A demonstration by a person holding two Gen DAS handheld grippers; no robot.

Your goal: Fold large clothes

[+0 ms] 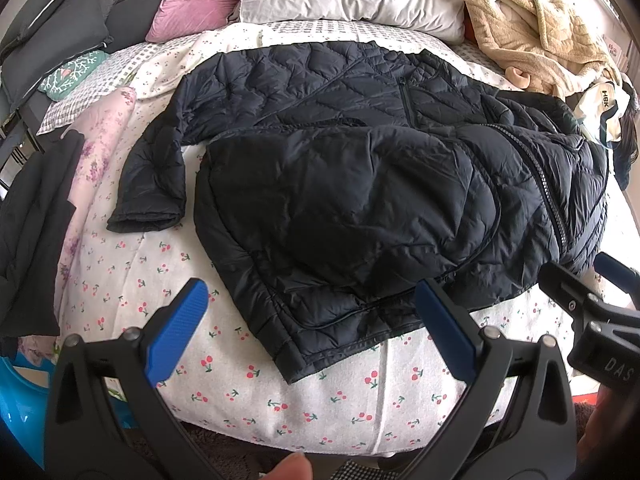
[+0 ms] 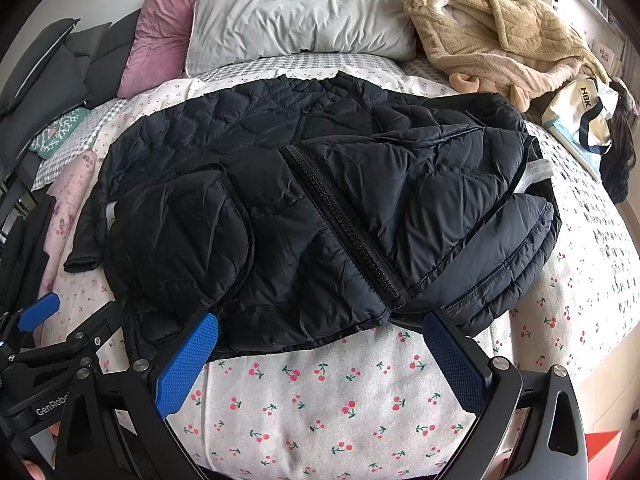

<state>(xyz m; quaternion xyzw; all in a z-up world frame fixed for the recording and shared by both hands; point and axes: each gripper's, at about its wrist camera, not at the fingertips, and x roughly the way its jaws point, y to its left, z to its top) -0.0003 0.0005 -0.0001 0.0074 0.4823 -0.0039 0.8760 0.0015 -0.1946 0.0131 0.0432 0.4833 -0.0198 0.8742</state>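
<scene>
A black quilted puffer jacket (image 1: 352,184) lies across the bed, partly folded over itself, with its zipper (image 2: 344,232) running down the middle and one sleeve (image 1: 156,184) stretched out to the left. It also shows in the right wrist view (image 2: 320,208). My left gripper (image 1: 312,312) is open and empty, just in front of the jacket's near hem. My right gripper (image 2: 320,344) is open and empty, its blue fingertips (image 2: 192,356) at the jacket's near edge. The right gripper also shows at the right edge of the left wrist view (image 1: 592,300).
The bed has a cherry-print sheet (image 2: 320,412). A white pillow (image 2: 296,8) and a pink pillow (image 2: 160,24) lie at the head. A beige fleece robe (image 2: 500,36) and a white tote bag (image 2: 584,116) lie at the right. Dark clothes (image 1: 32,232) hang at the left edge.
</scene>
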